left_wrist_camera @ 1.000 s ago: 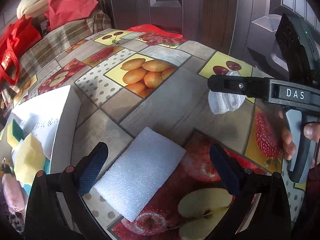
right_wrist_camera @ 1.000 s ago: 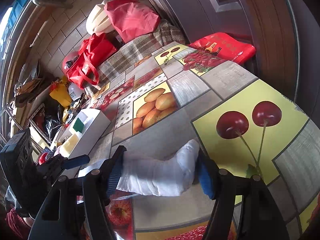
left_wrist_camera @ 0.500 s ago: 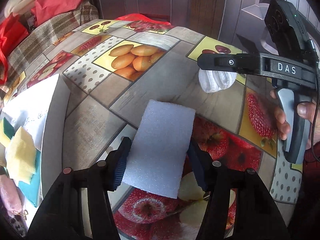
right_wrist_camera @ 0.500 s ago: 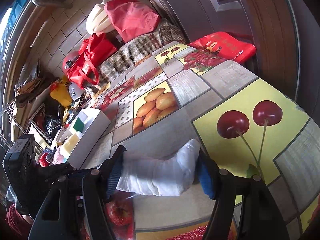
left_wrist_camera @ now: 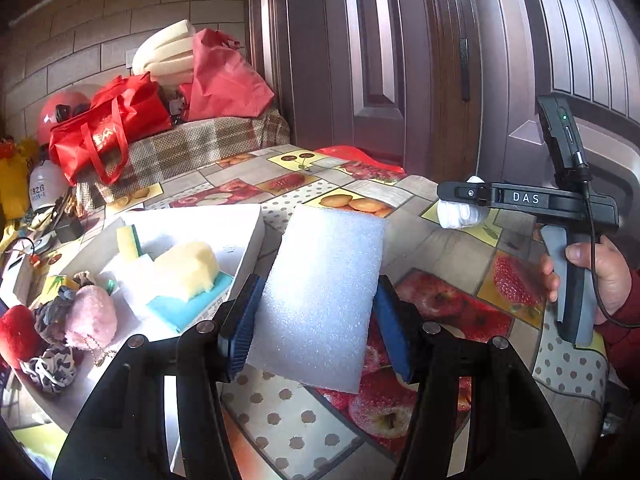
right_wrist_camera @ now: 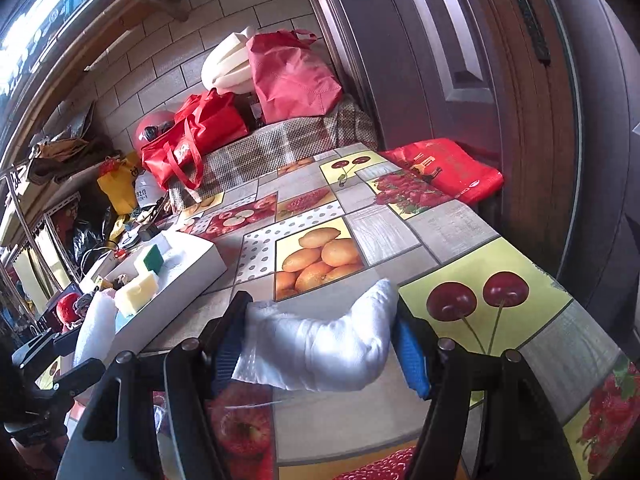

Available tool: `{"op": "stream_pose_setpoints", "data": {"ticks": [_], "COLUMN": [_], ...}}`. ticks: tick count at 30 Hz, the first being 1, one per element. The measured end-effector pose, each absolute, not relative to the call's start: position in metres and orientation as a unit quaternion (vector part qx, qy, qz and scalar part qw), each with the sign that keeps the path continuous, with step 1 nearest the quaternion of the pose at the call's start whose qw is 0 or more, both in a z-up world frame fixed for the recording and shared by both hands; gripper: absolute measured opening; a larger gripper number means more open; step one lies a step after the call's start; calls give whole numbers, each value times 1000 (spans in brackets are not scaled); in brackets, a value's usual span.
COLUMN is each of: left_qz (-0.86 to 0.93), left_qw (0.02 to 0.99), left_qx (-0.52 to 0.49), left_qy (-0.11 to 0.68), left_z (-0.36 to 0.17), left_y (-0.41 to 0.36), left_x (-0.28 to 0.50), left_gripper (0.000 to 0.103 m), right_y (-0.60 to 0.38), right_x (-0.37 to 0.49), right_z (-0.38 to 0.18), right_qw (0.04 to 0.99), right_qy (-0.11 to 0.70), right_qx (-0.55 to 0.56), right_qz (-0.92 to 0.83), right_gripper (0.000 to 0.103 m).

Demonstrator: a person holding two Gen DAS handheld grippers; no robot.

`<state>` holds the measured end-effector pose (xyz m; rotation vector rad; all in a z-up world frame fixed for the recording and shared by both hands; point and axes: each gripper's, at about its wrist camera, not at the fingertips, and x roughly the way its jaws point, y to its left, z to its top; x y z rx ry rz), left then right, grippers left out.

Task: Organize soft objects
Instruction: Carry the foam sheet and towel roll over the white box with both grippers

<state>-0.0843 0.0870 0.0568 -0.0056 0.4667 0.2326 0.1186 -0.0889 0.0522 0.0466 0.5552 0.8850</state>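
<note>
My left gripper [left_wrist_camera: 316, 320] is shut on a white foam sheet [left_wrist_camera: 320, 296] and holds it lifted off the fruit-print table, just right of the white box [left_wrist_camera: 248, 248]. The box holds yellow and green sponges [left_wrist_camera: 186, 266], a blue sponge and other soft pieces. My right gripper [right_wrist_camera: 320, 344] is shut on a white cloth bundle [right_wrist_camera: 316, 344] above the table; it also shows in the left wrist view [left_wrist_camera: 460, 212]. The foam sheet shows at the far left of the right wrist view [right_wrist_camera: 94, 328].
A pink plush [left_wrist_camera: 92, 316], a red plush and scrunchies lie at the box's near end. Red bags [right_wrist_camera: 192, 132] and foam rolls sit on a plaid-covered surface beyond the table. A red bag [right_wrist_camera: 444, 168] lies at the table's far edge by the door.
My left gripper closed on the foam sheet and lifted it up off the table, tilting toward the box. My right gripper raised the cloth bundle slightly.
</note>
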Motion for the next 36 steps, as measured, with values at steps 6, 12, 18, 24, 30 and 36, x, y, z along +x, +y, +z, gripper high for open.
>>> {"op": "stream_pose_setpoints", "data": {"ticks": [6, 12, 18, 24, 30, 36], "left_qz": [169, 203, 228, 235, 236, 236], "left_qw": [965, 960, 955, 952, 953, 953], "left_qx": [-26, -53, -66, -74, -69, -69], "left_qy": [199, 184, 180, 181, 178, 178], "left_z": [60, 59, 56, 56, 56, 56], "left_y": [120, 149, 166, 171, 168, 169], "left_x": [-125, -147, -156, -156, -156, -156], "left_gripper": [56, 56, 56, 56, 56, 56], "right_y": [-67, -44, -28, -21, -18, -16], "right_x": [96, 63, 44, 37, 33, 31], "right_z": [54, 58, 58, 57, 57, 57], "right_qw": [854, 851, 847, 844, 844, 844], "right_qy": [258, 229, 214, 208, 207, 206], "right_qx": [6, -37, -68, -79, -83, -83], "right_qz": [451, 471, 482, 487, 487, 488], "right_gripper": [68, 68, 68, 68, 68, 68]}}
